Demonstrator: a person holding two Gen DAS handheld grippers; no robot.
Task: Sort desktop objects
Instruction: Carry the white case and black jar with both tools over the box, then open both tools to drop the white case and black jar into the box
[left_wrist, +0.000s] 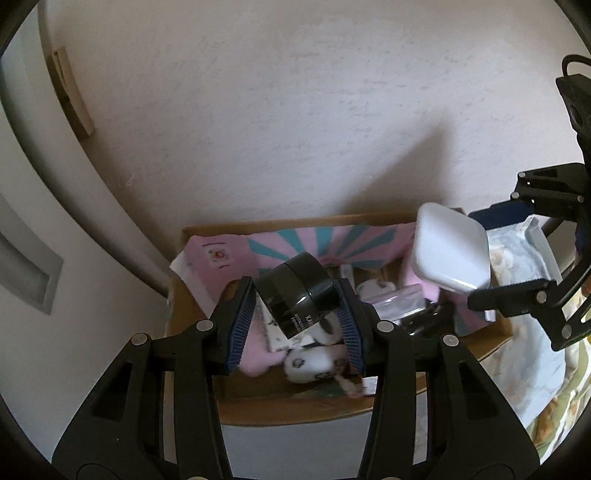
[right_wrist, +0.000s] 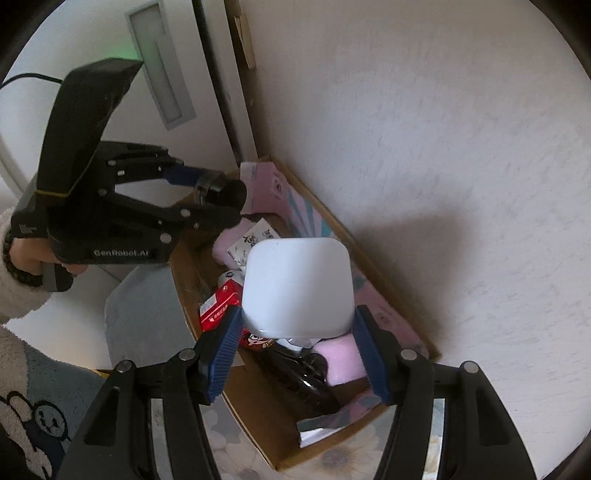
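My left gripper is shut on a black round jar with white lettering, held tilted above a cardboard box. The same gripper and jar appear at the left of the right wrist view, over the box's far end. My right gripper is shut on a white rounded-square case above the box. In the left wrist view that case hangs over the box's right end, with the right gripper's fingers on it.
The box holds a pink liner, white patterned rolls, a red packet, a dark glossy object and a plastic bag. It stands against a white wall. A person's hand and fluffy sleeve hold the left gripper. Patterned cloth lies to the right.
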